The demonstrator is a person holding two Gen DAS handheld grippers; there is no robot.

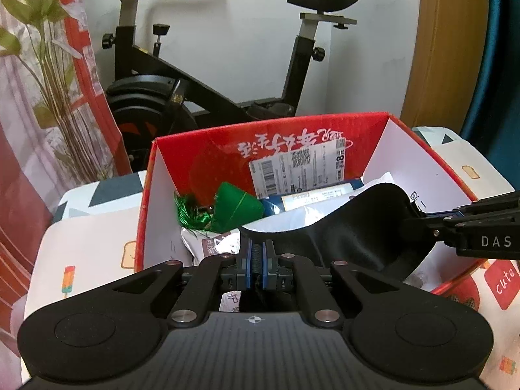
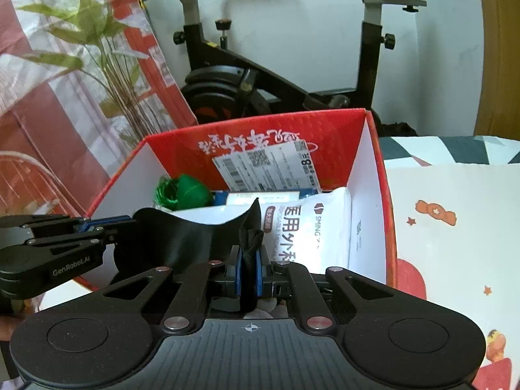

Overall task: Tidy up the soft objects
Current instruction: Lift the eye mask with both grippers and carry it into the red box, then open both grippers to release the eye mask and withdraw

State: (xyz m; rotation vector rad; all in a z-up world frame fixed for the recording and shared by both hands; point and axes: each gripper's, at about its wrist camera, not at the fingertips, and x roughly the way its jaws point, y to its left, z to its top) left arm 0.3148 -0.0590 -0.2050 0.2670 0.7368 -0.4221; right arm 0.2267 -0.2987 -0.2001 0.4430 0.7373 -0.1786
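Pinching one end of a black eye mask, the left gripper holds it over the red box. From the right wrist, the right gripper clamps the mask's other end above a white pouch.

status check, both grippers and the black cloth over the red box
Left gripper and right gripper both shut on black cloth. Cloth stretched above red box. White packet and green pouch already inside.
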